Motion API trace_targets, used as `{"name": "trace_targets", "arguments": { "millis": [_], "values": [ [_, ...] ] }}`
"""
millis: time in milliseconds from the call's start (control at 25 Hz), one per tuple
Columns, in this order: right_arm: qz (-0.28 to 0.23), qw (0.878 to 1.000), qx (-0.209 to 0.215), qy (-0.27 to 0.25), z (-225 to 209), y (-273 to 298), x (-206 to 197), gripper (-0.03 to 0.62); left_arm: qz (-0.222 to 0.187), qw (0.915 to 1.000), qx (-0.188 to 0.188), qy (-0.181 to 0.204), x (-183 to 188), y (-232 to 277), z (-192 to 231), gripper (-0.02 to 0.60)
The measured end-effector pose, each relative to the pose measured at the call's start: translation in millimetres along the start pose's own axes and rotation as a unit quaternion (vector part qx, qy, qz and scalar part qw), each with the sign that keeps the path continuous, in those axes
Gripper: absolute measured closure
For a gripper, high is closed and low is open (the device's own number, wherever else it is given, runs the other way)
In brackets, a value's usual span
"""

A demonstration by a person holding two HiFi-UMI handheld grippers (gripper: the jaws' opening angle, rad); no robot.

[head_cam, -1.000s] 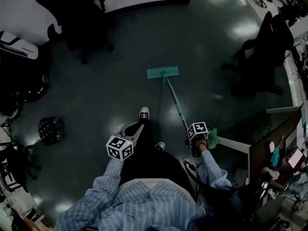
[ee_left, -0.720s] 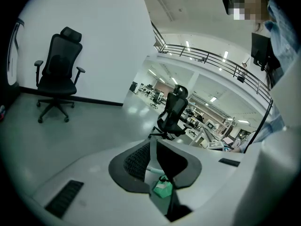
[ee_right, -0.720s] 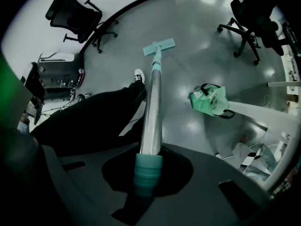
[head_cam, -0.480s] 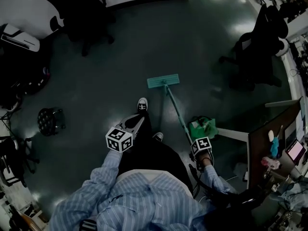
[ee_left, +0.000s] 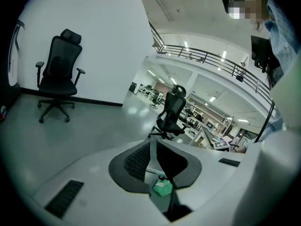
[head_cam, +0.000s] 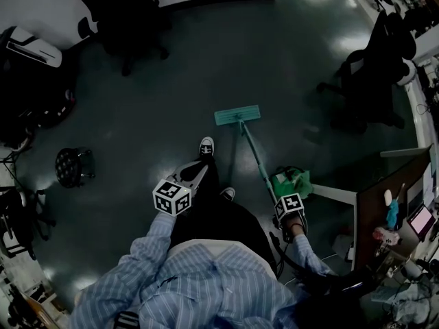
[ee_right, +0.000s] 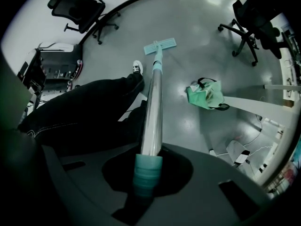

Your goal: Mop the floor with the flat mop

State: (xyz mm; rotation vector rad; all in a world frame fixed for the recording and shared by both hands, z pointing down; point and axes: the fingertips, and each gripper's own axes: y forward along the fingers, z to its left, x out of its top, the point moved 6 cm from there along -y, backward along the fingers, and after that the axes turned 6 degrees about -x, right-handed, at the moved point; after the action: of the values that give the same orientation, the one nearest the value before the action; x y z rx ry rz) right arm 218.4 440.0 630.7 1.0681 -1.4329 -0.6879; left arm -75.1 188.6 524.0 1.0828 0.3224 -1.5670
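The flat mop has a teal head lying flat on the dark floor ahead of my feet. Its handle slants back to my right gripper, which is shut on the teal grip near the handle's top. In the right gripper view the handle runs from the jaws out to the mop head. My left gripper hangs over my left leg, apart from the mop. Its jaws stand together with nothing between them.
A green bag sits on the floor just right of the handle, beside a white desk leg. Black office chairs stand at the back left and right. A small black stool is at left. My shoe is near the mop head.
My right gripper has drawn back toward my body, pulling the mop head a little closer to my feet. The green bag has come into sight beside the handle. The left gripper barely moved.
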Motion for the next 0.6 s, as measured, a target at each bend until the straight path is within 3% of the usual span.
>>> {"name": "trace_targets", "arguments": {
  "millis": [280,600],
  "values": [
    [-0.002,1.000,-0.012,-0.010,10,-22,55,0.562,-0.003,0.9995,0.018,-0.026,5,-2,32,0.537],
    [-0.003,1.000,-0.009,-0.022,27,-67,176,0.562,-0.001,0.9990,0.033,-0.028,49,22,92,0.537]
  ]
}}
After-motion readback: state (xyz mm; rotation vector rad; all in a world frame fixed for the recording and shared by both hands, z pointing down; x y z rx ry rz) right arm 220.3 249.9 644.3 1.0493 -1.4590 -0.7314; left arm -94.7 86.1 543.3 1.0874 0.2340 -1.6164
